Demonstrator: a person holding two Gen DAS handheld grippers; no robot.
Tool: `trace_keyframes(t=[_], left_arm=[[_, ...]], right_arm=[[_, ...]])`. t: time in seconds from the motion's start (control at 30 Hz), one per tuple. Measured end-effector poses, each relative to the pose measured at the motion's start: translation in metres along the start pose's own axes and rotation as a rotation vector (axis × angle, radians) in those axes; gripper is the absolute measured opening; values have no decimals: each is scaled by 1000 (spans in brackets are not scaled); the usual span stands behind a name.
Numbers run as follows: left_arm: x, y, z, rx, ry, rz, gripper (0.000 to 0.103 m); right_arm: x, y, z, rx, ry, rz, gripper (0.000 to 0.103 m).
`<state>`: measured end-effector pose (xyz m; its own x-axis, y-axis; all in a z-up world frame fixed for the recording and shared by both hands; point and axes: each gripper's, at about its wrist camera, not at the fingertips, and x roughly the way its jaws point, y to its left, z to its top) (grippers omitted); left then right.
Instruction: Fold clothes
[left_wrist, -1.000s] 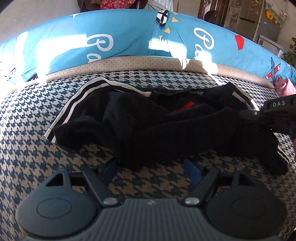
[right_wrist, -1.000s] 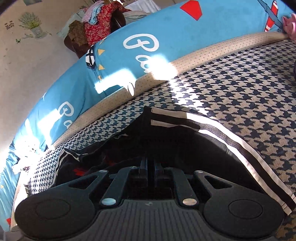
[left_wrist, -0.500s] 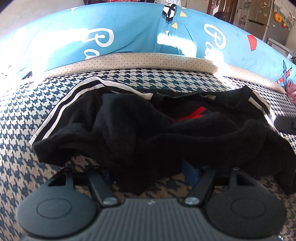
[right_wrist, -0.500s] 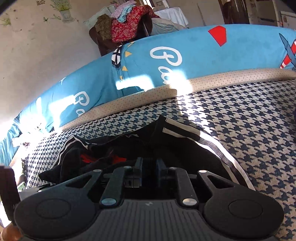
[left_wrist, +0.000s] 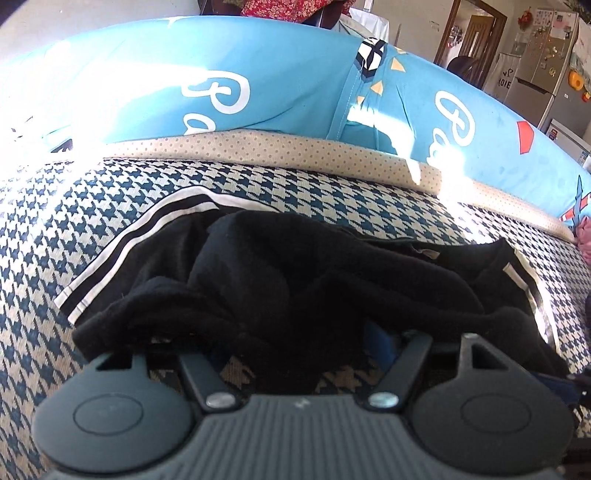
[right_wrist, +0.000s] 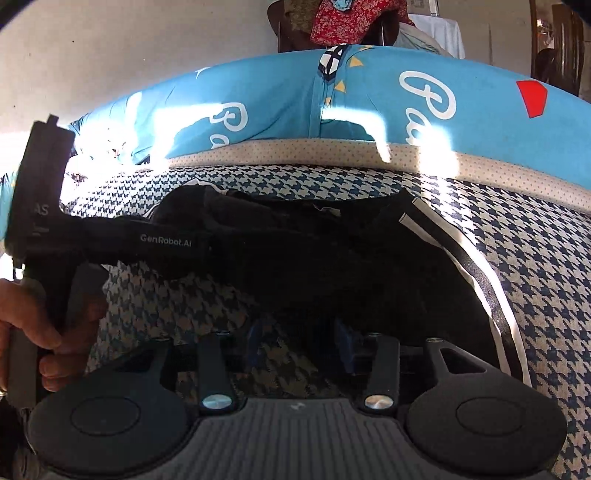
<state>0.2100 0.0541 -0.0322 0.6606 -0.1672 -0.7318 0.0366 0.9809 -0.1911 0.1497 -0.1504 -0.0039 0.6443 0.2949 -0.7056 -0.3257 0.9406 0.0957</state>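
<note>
A black garment (left_wrist: 280, 273) with white side stripes (left_wrist: 122, 254) lies bunched on the houndstooth cover (left_wrist: 48, 258). My left gripper (left_wrist: 295, 343) is pushed into its near edge. Its fingers stand wide apart, a thick fold hangs between them, and cloth drapes over the tips; only the right blue pad (left_wrist: 380, 339) shows. In the right wrist view the same garment (right_wrist: 351, 258) lies ahead of my right gripper (right_wrist: 301, 343). Its jaws are opening, with bare cover between the blue pads (right_wrist: 255, 343) and the garment's edge at their tips. The left gripper's finger (right_wrist: 166, 242) reaches in from the left.
A long blue cushion (left_wrist: 277, 88) with white lettering and a beige dotted trim (left_wrist: 258, 147) borders the far side. A person's hand (right_wrist: 33, 332) holds the left gripper's handle. Something pink (left_wrist: 583, 236) lies at the far right, and red floral clothes (right_wrist: 354, 18) hang behind.
The right gripper has rolled level and its jaws have parted from shut, releasing the striped cloth. The left gripper has pushed forward into the garment, whose folds now cover the red patch.
</note>
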Motion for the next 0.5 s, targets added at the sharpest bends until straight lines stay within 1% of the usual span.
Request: trace_keyframes(t=[0.03,0.07,0.17,0.33,0.43,0.47,0.5], left_arm=[[-1,1,2,-8,-5,-3,70],[-2,2,3,-15,-11,-6,70],[-3,4,6,-30,-16,-8,70],[-3,5,6,-35,-14,-3,70],[-6,6,5,-38,-18,1,70],[-7,7,5,-39,-20,3,70],[-8,7,5,-41,-24,5,70]], right_arm=[[6,3,0,-14,7,-18,50],[11,5,-1,-26,14,-33,50],[26,13,-1,-60,32,-67,50],[46,26,-3,-105,62,-155,49],[49,27,-3,-109,53,-196,33],[49,26,-3,-100,48,-198,25],[47,23,-2,-86,45,-197,21]])
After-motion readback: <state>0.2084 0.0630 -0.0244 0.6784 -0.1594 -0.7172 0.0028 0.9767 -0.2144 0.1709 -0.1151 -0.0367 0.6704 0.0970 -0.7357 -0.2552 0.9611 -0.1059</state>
